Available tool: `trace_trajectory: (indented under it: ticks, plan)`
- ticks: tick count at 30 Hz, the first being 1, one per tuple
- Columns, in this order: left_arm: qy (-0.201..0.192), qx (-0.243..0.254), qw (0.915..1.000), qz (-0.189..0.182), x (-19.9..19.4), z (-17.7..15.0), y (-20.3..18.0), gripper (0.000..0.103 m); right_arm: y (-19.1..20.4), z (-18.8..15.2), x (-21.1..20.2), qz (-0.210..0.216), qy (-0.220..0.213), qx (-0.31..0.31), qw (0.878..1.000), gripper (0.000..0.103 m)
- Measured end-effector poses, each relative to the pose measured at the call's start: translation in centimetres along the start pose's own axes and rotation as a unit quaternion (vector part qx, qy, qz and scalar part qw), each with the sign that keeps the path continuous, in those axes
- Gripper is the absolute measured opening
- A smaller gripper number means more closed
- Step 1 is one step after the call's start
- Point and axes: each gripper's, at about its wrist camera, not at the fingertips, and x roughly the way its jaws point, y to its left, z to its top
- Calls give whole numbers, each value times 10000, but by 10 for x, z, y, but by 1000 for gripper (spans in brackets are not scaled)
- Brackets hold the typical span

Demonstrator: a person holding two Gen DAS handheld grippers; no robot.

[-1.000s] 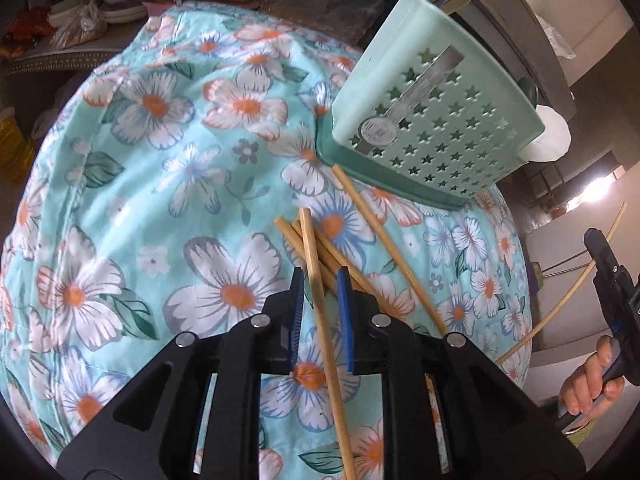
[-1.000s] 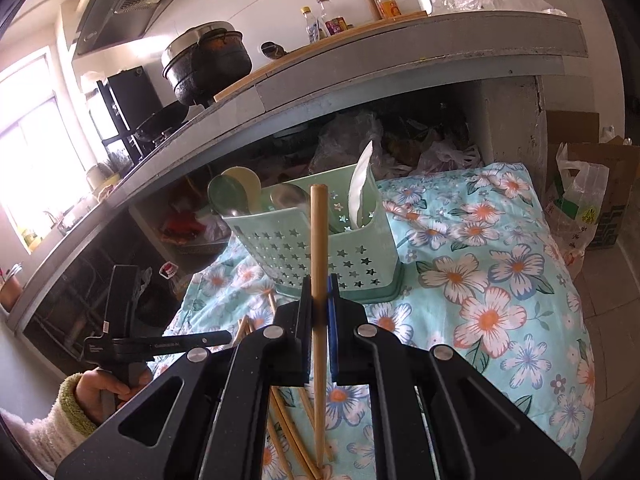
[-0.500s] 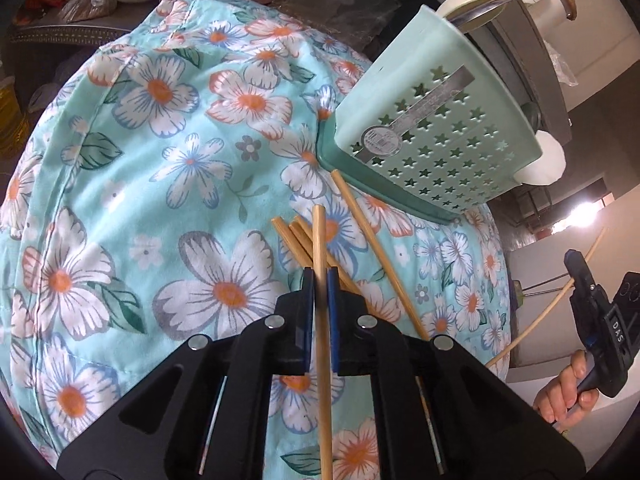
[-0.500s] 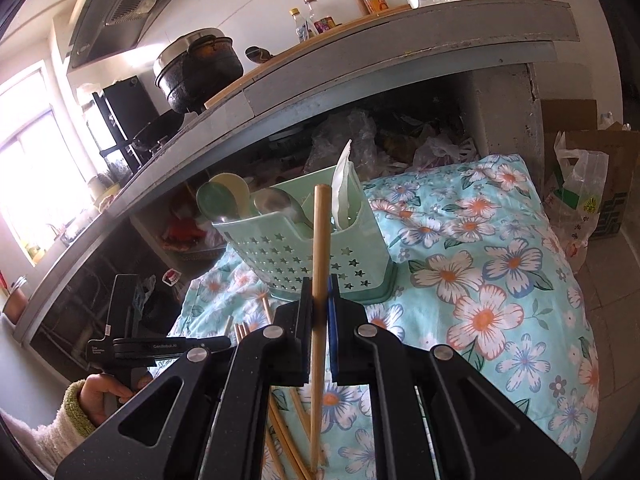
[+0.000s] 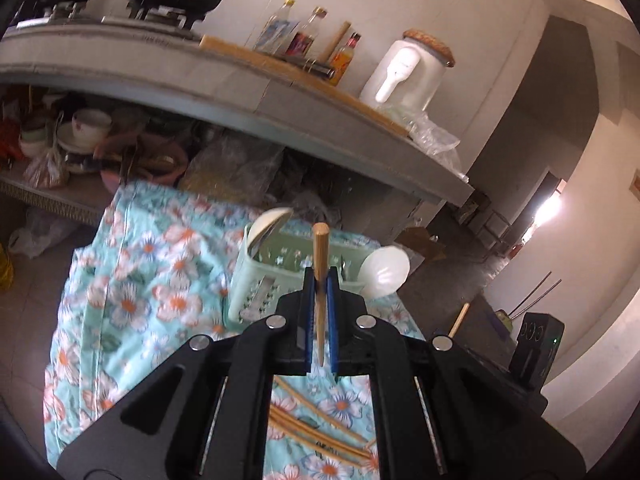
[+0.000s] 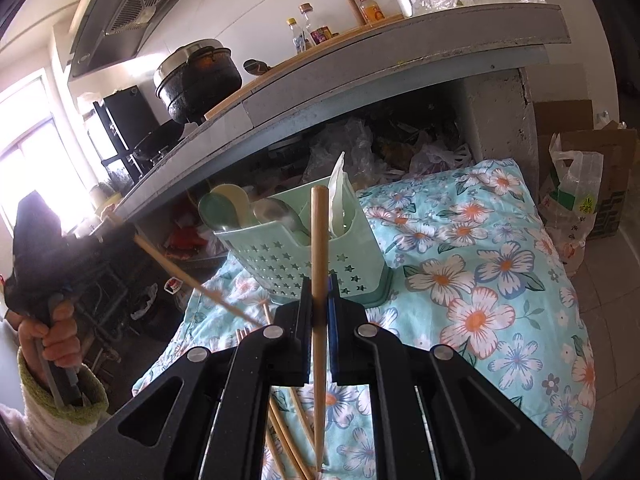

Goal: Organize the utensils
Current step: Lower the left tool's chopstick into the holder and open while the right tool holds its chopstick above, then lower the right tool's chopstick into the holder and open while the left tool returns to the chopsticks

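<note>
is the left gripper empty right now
No, the left gripper has its jaws closed on a wooden chopstick that sticks up in front of the green utensil basket.

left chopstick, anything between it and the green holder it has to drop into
Nothing visible blocks it. The left gripper is shut on its chopstick, lifted clear of the loose chopsticks on the cloth. The green holder sits just beyond; the spoons in it leave open room.
</note>
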Motion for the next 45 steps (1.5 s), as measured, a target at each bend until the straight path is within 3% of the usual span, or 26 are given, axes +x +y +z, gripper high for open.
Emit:
trace_trajectory:
  ticks: [6,10,15,18,29,33,39,45]
  plan:
    - [-580,490,9971,-75,-10,47,-37,4,-1,2,-1,4,-24,6,10000,7]
    - [-986,726,9924,154,-15,72,-51,4,-2,3,-1,24,-41,9,10000,7]
    - [-1198,816,9887,381,-8,82,-51,4,-2,4,-1,30,-26,13,10000,7]
    - [-1171,875,9880,492,4,80,-48,4,-2,5,0,29,-8,11,10000,7]
    - [-455,560,9953,644,75,39,-7,6,1,4,2,-7,42,-69,10000,7]
    - [-501,545,9958,540,68,31,-7,26,1,5,2,-60,32,-81,9999,7]
    - [-933,544,9934,387,32,26,-12,42,6,10,-6,-117,-141,-105,9998,7]
    - [-1095,389,9923,435,4,1,-2,59,26,30,-24,-53,-440,-384,9983,7]
